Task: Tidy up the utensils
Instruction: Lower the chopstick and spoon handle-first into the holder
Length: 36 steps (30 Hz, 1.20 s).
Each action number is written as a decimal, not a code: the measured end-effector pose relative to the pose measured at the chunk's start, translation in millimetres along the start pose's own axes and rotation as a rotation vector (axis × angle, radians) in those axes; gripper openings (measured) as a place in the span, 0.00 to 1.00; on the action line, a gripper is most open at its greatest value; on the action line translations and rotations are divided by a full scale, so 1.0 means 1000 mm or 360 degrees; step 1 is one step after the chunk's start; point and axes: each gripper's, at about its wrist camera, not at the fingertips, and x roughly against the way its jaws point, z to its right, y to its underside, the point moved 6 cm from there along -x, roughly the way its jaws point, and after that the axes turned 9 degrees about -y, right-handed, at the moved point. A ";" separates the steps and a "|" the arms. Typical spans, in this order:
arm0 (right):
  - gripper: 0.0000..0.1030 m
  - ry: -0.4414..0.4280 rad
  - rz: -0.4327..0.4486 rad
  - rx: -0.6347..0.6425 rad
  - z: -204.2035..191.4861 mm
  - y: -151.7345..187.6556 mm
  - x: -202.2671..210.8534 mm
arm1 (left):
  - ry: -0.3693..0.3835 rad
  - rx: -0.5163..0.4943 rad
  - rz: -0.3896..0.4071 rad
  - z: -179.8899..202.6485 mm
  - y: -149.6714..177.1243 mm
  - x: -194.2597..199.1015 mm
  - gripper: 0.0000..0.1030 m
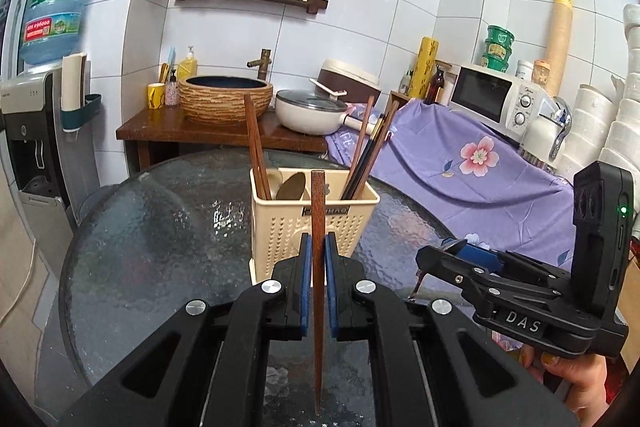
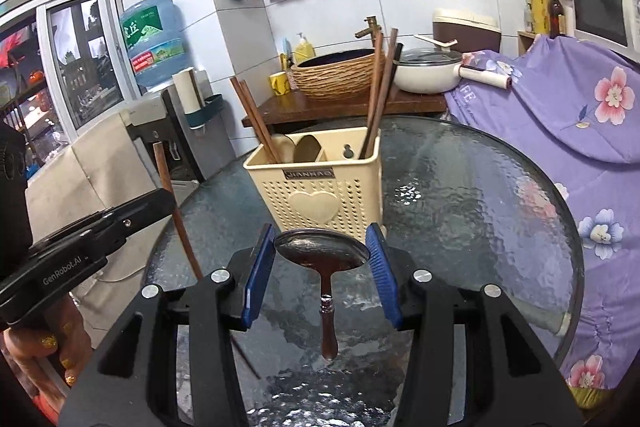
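The cream utensil holder point(image 1: 316, 223) stands on the round glass table point(image 1: 160, 227), and it already has utensils inside: 2 brown chopsticks point(image 1: 256, 147) in the left compartment, several more chopsticks point(image 1: 370, 147) in the right one, and a spoon bowl point(image 1: 291, 187) in the middle. So a part of the work looks finished.

2 things are not yet put away. The left gripper point(image 1: 319, 259) has its blue pads pressed on a single brown chopstick point(image 1: 318, 227), which stands almost upright just in front of the holder. The right gripper point(image 2: 322, 259) keeps its pads partly apart and pinches the bowl of a metal spoon point(image 2: 322, 247) between them; the brown handle point(image 2: 329, 331) hangs down above the table. I judge that both must go into the holder next, the chopstick with the other chopsticks and the spoon in the middle. I cannot tell if more utensils wait outside the views.

Writing: the holder's small plate reads "JIANHAO" point(image 2: 309, 173). The right gripper's body shows "DAS" point(image 1: 524, 323), the left one "GenRobot.AI" point(image 2: 60, 271). The water bottle point(image 1: 56, 7) has Chinese characters on its green label, the purple cloth point(image 1: 460, 155) shows "FE", and the microwave's point(image 1: 492, 95) logo is too small to read.
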 end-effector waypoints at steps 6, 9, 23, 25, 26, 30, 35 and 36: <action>0.46 -0.0077 0.0067 0.0005 -0.008 -0.038 0.006 | 0.0044 -0.0002 0.0097 0.004 -0.042 0.010 0.06; 0.46 -0.0085 0.0133 0.0032 -0.013 -0.075 0.009 | 0.0047 -0.0012 0.0184 0.008 -0.080 0.017 0.06; 0.46 0.0073 0.0313 0.0104 -0.008 -0.175 -0.029 | -0.0171 0.0014 0.0383 0.003 -0.174 -0.027 0.06; 0.46 0.0088 0.0293 0.0118 -0.002 -0.167 -0.043 | -0.0194 0.0013 0.0375 0.000 -0.165 -0.043 0.06; 0.46 0.0090 0.0286 0.0120 0.000 -0.162 -0.048 | -0.0193 0.0021 0.0369 -0.001 -0.161 -0.049 0.06; 0.46 0.0121 0.0282 0.0147 0.009 -0.145 -0.064 | -0.0173 0.0061 0.0373 -0.007 -0.151 -0.065 0.06; 0.46 0.0114 0.0294 0.0112 0.016 -0.156 -0.066 | -0.0148 0.0075 0.0410 -0.006 -0.176 -0.056 0.06; 0.46 0.0111 0.0310 0.0117 0.015 -0.162 -0.063 | -0.0146 0.0070 0.0438 -0.005 -0.184 -0.050 0.06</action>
